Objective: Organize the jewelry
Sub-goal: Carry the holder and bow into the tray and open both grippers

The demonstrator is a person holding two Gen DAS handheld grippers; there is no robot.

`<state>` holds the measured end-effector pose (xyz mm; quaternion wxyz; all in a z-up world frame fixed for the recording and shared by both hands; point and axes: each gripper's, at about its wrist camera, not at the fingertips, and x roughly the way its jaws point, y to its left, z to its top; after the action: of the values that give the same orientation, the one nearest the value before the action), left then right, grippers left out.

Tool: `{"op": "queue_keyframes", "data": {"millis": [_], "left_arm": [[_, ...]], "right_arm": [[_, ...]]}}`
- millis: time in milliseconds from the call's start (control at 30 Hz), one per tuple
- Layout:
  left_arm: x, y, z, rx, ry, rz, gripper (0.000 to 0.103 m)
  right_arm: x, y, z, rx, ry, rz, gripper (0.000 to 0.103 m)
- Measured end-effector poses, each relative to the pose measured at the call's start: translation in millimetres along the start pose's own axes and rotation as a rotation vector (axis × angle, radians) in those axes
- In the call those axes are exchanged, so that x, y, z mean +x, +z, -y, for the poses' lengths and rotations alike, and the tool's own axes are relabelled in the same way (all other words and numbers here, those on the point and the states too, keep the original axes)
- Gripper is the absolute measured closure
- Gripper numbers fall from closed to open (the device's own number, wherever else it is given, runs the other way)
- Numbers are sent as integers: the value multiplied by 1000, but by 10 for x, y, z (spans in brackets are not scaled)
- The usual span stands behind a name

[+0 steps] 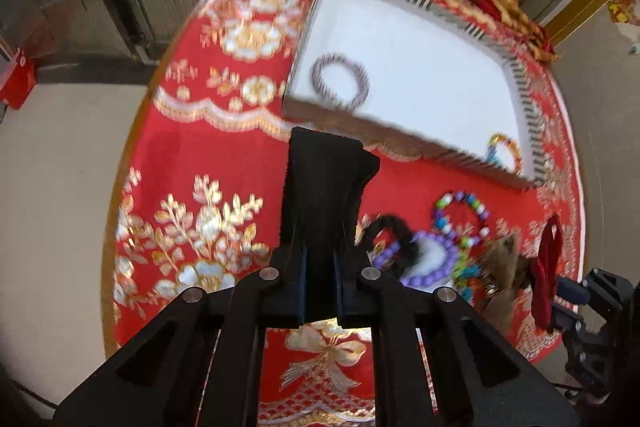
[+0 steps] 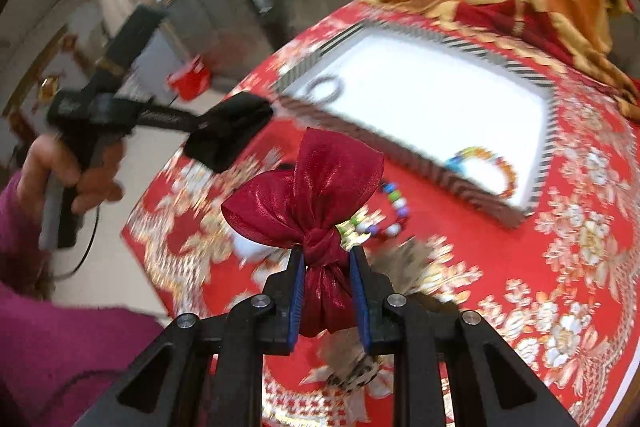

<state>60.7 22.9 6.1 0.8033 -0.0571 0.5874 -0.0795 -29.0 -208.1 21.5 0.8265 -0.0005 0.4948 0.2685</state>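
Already the right gripper (image 2: 325,259) jaws hold the red bow (image 2: 320,195); the tray (image 2: 400,143) lies ahead, slightly right. Left gripper (image 1: 326,183) jaws are closed, empty.

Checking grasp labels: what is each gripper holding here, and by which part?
The right gripper holds the dark red bow, pinched just below its knot. The left gripper holds nothing; its fingers are together.

The left gripper (image 1: 326,147) hangs above the table's near edge, its black padded fingers (image 1: 320,183) pressed together on nothing, gripped by the person's left hand (image 2: 70,167). The right gripper (image 2: 326,259) has its fingers clamped tight.
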Motion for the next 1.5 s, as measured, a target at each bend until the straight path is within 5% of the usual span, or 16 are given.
{"op": "queue_keyframes", "data": {"millis": [300, 700, 1367, 1500], "left_arm": [[-156, 418, 242, 44, -5, 77, 94], [221, 964, 566, 99, 6, 75, 94], [896, 1240, 653, 132, 18, -34, 94], [918, 1237, 670, 131, 24, -35, 94]], "right_arm": [[-35, 461, 348, 150, -89, 75, 82], [374, 1023, 778, 323, -133, 57, 82], [1083, 1175, 1111, 469, -135, -77, 82], [1115, 1171, 1155, 496, -117, -84, 66]]}}
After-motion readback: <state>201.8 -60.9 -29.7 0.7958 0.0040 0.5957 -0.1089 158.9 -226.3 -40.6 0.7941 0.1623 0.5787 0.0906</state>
